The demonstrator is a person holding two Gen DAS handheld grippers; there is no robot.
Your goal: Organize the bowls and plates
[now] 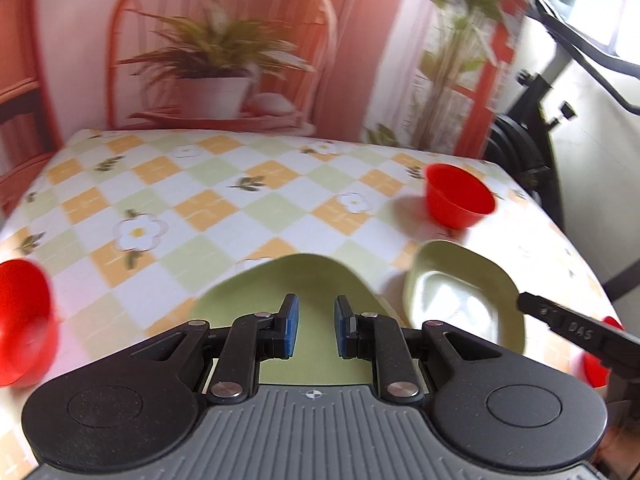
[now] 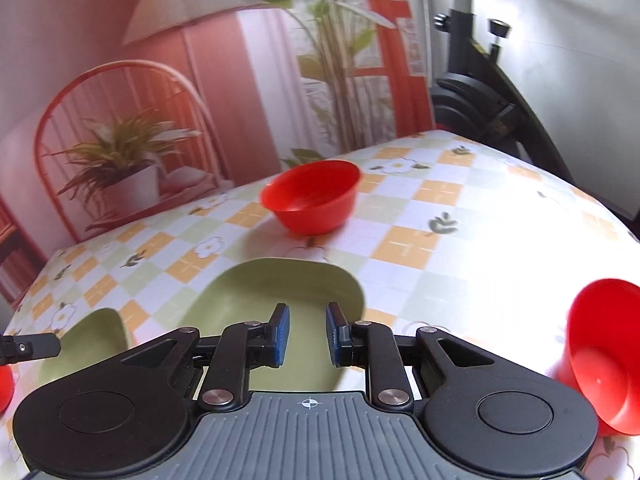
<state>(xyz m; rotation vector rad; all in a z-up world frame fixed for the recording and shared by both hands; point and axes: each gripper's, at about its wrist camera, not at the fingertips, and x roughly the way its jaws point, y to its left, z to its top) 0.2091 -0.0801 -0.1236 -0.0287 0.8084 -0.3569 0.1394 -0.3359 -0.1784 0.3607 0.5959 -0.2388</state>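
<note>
Checked cloth with daisies covers the table (image 1: 168,184), which stands against a printed backdrop of a chair and potted plant; an exercise bike (image 1: 532,120) stands off to the right.

From the left wrist camera, the left gripper (image 1: 314,330) hangs with its jaws apart and nothing between them, just above a green plate (image 1: 304,276). A second green plate (image 1: 448,276) lies just beside it on the right, with the tip of the other gripper at its edge. One red bowl (image 1: 458,196) stands farther back on the right, another red bowl (image 1: 24,320) at the left edge.

From the right wrist camera, the right gripper (image 2: 306,334) is likewise spread and empty, over the second green plate (image 2: 288,284). The first plate (image 2: 96,336) shows low on the left. The far red bowl (image 2: 312,200) stands upright beyond; a third red bowl (image 2: 608,356) sits close on the right, seemingly tipped toward the camera.

Nothing looks stacked yet, so this seems an early step: each gripper poised over a plate. Next, one would need to lower to a plate's rim, close on it, and lay it on its neighbour.
</note>
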